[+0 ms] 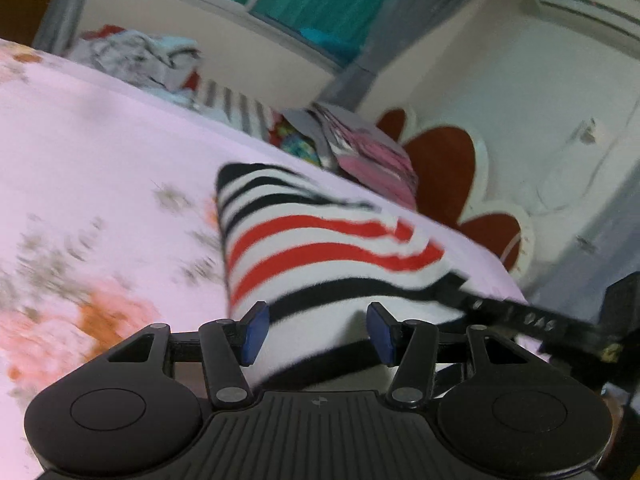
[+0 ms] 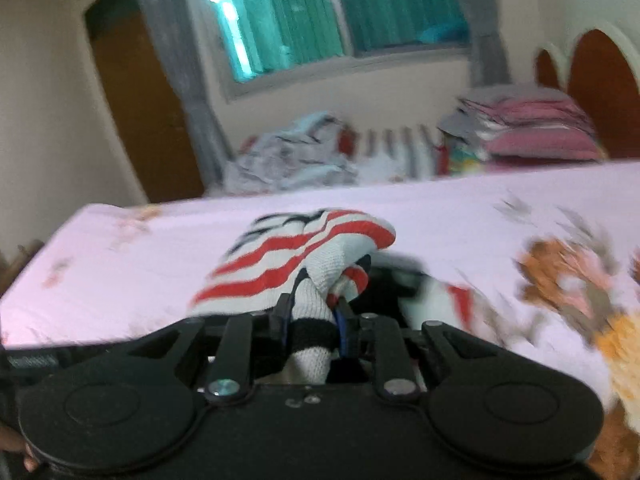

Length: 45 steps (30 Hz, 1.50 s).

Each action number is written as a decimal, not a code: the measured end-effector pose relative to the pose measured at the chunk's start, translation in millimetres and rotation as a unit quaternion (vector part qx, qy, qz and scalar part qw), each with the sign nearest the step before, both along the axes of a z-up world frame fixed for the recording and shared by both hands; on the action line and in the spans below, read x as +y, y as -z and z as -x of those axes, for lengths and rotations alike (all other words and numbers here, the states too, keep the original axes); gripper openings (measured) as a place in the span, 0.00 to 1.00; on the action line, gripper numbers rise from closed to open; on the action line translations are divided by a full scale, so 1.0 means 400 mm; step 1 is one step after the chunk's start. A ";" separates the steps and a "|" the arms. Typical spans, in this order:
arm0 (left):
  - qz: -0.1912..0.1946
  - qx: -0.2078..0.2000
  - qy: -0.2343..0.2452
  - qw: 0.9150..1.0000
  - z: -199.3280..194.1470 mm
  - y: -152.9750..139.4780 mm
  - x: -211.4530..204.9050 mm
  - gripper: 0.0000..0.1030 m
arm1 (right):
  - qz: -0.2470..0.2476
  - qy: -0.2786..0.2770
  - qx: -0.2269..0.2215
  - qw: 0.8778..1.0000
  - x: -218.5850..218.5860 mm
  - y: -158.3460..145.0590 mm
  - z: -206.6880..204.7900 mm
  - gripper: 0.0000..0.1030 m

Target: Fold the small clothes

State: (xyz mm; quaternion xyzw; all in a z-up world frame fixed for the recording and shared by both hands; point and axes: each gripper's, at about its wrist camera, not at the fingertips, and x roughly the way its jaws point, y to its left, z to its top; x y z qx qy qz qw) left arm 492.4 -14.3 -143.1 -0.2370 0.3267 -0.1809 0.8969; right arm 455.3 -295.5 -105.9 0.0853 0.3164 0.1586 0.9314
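Note:
A small knit garment with red, black and white stripes (image 1: 320,248) lies on the pink floral bedsheet (image 1: 100,152). My left gripper (image 1: 318,330) is open, its blue pads (image 1: 254,332) apart over the garment's near edge. My right gripper (image 2: 312,316) is shut on a bunched corner of the striped garment (image 2: 296,256) and holds it lifted above the sheet (image 2: 160,240). In the left wrist view the right gripper's black finger (image 1: 516,316) reaches in from the right onto the garment's edge.
A heap of unfolded clothes (image 1: 136,60) lies at the far side of the bed, also in the right wrist view (image 2: 292,156). A stack of folded pink clothes (image 1: 372,156) (image 2: 532,128) sits by the red and white headboard (image 1: 444,168). A window (image 2: 332,12) is behind.

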 end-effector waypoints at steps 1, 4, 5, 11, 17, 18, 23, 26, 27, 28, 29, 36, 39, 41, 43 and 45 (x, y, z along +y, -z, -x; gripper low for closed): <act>-0.003 0.003 0.008 1.000 0.000 0.006 -0.016 0.51 | -0.014 0.016 0.019 1.000 -0.023 0.026 -0.001 0.20; -0.011 0.004 0.020 1.000 0.004 0.012 -0.047 0.51 | -0.021 0.056 0.049 0.997 -0.065 0.095 0.017 0.20; -0.015 0.004 0.022 1.000 0.005 0.012 -0.055 0.51 | -0.026 0.064 0.051 0.996 -0.071 0.106 0.028 0.20; -0.052 0.015 0.024 0.998 0.006 0.019 -0.063 0.51 | -0.040 0.091 0.045 0.994 -0.070 0.108 0.040 0.24; -0.060 0.027 0.022 0.998 0.012 0.027 -0.053 0.60 | -0.075 0.082 0.063 0.992 -0.116 0.079 0.091 0.39; -0.060 0.028 0.022 0.998 0.015 0.029 -0.053 0.60 | -0.079 0.082 0.066 0.991 -0.126 0.075 0.110 0.41; -0.061 0.033 0.025 0.997 0.022 0.039 -0.053 0.62 | -0.077 0.065 0.092 0.991 -0.128 0.096 0.161 0.41; -0.062 0.039 0.025 0.997 0.023 0.046 -0.053 0.63 | -0.071 0.072 0.105 0.989 -0.128 0.121 0.180 0.30; -0.063 0.041 0.024 0.997 0.023 0.047 -0.052 0.63 | -0.082 0.076 0.109 0.988 -0.136 0.126 0.184 0.28; -0.065 0.042 0.023 0.997 0.023 0.046 -0.054 0.63 | -0.091 0.077 0.111 0.987 -0.142 0.128 0.189 0.26; -0.067 0.043 0.023 0.997 0.024 0.046 -0.056 0.63 | -0.097 0.077 0.113 0.986 -0.146 0.128 0.192 0.23; -0.077 0.058 0.026 0.995 0.017 0.053 -0.066 0.65 | -0.105 0.075 0.158 0.979 -0.170 0.167 0.190 0.17; -0.081 0.057 0.022 0.995 0.018 0.052 -0.070 0.65 | -0.084 0.062 0.154 0.983 -0.163 0.148 0.186 0.24; -0.085 0.057 0.022 0.994 0.016 0.045 -0.073 0.65 | -0.073 0.055 0.137 0.986 -0.162 0.114 0.184 0.27; -0.096 0.056 0.024 0.994 0.015 0.033 -0.077 0.66 | -0.073 0.052 0.117 0.989 -0.169 0.077 0.176 0.31; -0.110 0.050 0.027 0.992 0.015 0.017 -0.084 0.66 | -0.073 0.056 0.103 0.990 -0.176 0.050 0.156 0.42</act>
